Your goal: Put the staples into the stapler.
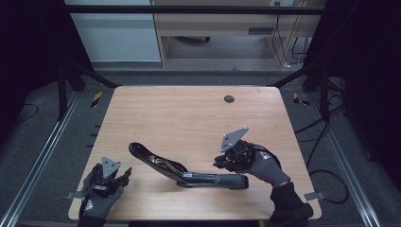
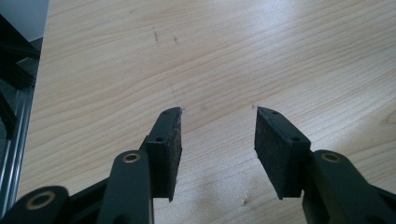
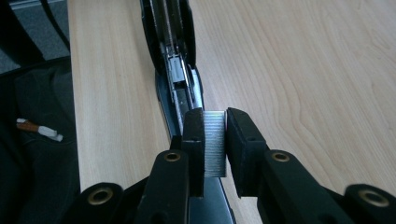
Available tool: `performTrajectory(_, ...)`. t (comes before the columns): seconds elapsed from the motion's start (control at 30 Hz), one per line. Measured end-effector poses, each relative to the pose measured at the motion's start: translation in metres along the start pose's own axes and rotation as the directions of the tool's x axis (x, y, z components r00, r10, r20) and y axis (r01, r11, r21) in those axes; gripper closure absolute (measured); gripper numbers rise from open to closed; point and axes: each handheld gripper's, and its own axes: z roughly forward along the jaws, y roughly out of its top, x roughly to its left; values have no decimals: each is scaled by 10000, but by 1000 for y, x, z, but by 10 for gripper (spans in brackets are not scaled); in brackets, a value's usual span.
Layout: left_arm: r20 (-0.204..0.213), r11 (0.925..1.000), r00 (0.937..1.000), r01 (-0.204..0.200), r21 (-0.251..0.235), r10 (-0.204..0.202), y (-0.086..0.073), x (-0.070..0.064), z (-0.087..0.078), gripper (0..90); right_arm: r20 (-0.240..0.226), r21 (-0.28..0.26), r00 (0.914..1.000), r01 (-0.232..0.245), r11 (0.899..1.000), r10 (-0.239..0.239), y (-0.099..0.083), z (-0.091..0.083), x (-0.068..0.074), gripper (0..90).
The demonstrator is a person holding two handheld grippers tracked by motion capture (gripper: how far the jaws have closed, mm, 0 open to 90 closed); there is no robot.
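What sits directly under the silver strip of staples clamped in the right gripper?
Under the silver staple strip, held by the right gripper, lies the open black stapler with its metal staple channel exposed. The jaws and strip cover the stapler's near end.

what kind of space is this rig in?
Probably a lab data-collection cell: a light wooden table framed by black metal rails, loose cables on grey floor, and an opened black stapler being loaded by the right gripper.

Opened black stapler [image 1: 189, 171], silver staple strip [image 3: 215, 143]
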Motion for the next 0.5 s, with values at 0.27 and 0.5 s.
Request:
performTrajectory(0.27, 13, 10000, 10000, 18, 25, -18, 0, 0, 1, 512, -169, 242, 9999, 37, 9997, -33, 3, 6, -2, 779)
performTrajectory(0.5, 18, 10000, 10000, 12, 17, -12, 0, 0, 0, 512, -254, 445, 9996, 140, 9989, -129, 7, 13, -1, 778)
